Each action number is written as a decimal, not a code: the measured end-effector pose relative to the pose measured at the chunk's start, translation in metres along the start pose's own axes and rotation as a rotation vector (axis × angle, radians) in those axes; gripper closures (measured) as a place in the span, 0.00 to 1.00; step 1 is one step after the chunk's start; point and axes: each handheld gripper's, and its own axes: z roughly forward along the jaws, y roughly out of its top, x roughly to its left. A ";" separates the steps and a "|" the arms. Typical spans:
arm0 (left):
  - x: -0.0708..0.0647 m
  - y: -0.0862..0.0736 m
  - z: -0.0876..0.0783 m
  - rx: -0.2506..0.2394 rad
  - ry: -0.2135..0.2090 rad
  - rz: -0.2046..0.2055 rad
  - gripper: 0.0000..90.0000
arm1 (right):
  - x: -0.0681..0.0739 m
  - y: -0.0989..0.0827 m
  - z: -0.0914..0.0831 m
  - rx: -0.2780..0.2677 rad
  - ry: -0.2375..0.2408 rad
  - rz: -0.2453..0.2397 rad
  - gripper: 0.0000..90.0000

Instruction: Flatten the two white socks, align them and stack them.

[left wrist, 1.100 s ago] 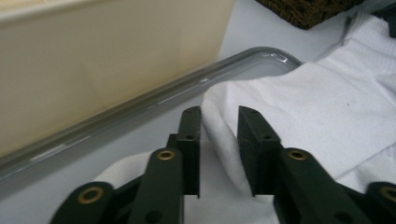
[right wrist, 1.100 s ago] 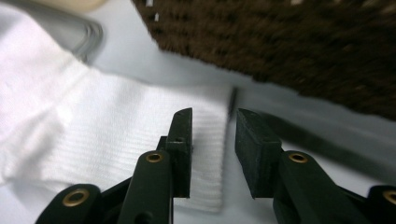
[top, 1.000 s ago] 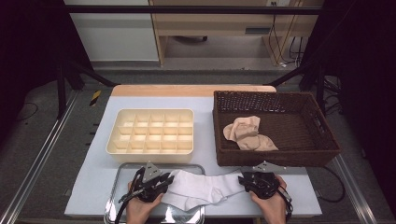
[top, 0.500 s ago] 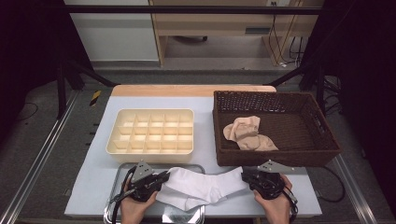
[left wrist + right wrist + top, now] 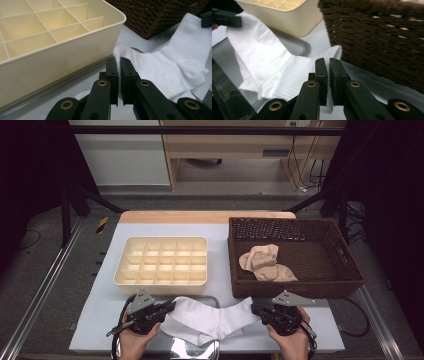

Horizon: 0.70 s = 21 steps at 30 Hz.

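High view: my left tongs and right tongs each pinch an end of the white sock, lifting it; next, fold it.

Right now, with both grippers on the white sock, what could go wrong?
The left gripper pinches only a thin edge of the sock, so it may slip out. The sock's middle sags over the metal tray and could snag its rim. The right gripper is close to the basket and may bump it.
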 end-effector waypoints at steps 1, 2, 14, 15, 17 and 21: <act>0.002 0.000 -0.002 -0.002 0.005 -0.003 0.95 | 0.003 0.000 0.001 0.003 0.006 -0.007 0.96; 0.004 0.000 -0.005 -0.002 0.008 -0.007 0.95 | 0.006 0.001 0.002 0.010 0.016 -0.006 0.96; 0.026 -0.016 -0.019 0.032 0.045 -0.059 0.95 | 0.028 0.004 0.013 0.030 0.096 -0.030 0.96; 0.027 -0.017 -0.019 0.038 0.046 -0.064 0.95 | 0.029 0.004 0.015 0.037 0.096 -0.031 0.96; 0.028 -0.020 -0.017 0.056 0.049 -0.067 0.95 | 0.028 0.001 0.020 0.051 0.093 -0.028 0.96; 0.031 -0.024 -0.016 0.071 0.061 -0.069 0.94 | 0.026 -0.006 0.031 0.081 0.086 -0.027 0.96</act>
